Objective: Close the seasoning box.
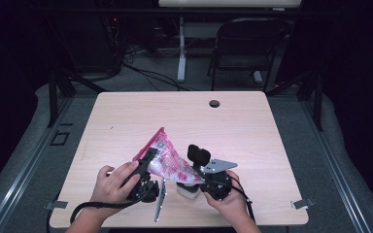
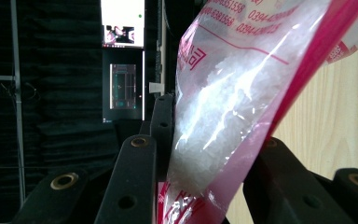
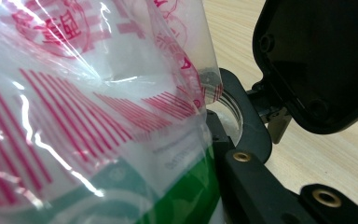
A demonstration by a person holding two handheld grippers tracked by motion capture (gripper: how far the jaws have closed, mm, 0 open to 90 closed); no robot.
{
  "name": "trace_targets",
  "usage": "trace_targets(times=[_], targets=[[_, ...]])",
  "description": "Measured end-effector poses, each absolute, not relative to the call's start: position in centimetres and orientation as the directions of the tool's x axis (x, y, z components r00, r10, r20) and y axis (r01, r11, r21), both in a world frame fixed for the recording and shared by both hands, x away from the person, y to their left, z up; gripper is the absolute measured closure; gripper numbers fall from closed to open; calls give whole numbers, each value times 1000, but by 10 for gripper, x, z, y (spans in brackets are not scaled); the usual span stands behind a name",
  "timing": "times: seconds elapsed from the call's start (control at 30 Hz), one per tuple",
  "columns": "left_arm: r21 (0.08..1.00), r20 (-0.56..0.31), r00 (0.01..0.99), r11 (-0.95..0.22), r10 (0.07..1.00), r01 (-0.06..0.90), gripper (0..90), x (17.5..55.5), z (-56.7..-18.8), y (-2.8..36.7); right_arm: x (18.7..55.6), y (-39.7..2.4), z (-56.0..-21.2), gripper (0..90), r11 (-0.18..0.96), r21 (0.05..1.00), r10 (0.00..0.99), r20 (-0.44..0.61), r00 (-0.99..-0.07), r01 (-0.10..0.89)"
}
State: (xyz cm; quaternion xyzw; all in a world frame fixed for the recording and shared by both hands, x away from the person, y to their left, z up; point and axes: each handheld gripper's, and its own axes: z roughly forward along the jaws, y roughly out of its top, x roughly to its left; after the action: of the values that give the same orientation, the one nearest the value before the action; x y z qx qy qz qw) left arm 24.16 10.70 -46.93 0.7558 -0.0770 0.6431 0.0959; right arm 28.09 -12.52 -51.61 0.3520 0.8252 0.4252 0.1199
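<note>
A clear bag with pink print (image 1: 164,154), full of white granules, hangs tilted above the wooden table (image 1: 252,131). My left gripper (image 1: 147,160) is shut on its upper left part; in the left gripper view the bag (image 2: 223,116) sits pinched between both jaws of the left gripper (image 2: 214,140). The bag's lower corner points down at a small white jar (image 1: 186,190) with its black flip lid (image 1: 198,154) raised. My right gripper (image 1: 203,183) is shut on that jar. In the right gripper view the bag (image 3: 74,93) covers the jar's green label (image 3: 182,205), beside the lid (image 3: 321,56).
The table has a round cable hole (image 1: 214,103) at its far edge. A black folding chair (image 1: 250,48) and a desk leg (image 1: 181,48) stand behind the table. Both hands work close to the front edge (image 1: 175,224). A lit monitor (image 2: 122,23) glows in the dark room.
</note>
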Motion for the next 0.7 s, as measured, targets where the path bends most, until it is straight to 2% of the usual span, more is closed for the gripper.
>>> trace_targets(times=[0.7], targets=[[48, 986, 164, -969, 8, -244, 723, 241, -469, 107, 281, -125, -517, 900, 396, 783, 682, 99, -725, 480]])
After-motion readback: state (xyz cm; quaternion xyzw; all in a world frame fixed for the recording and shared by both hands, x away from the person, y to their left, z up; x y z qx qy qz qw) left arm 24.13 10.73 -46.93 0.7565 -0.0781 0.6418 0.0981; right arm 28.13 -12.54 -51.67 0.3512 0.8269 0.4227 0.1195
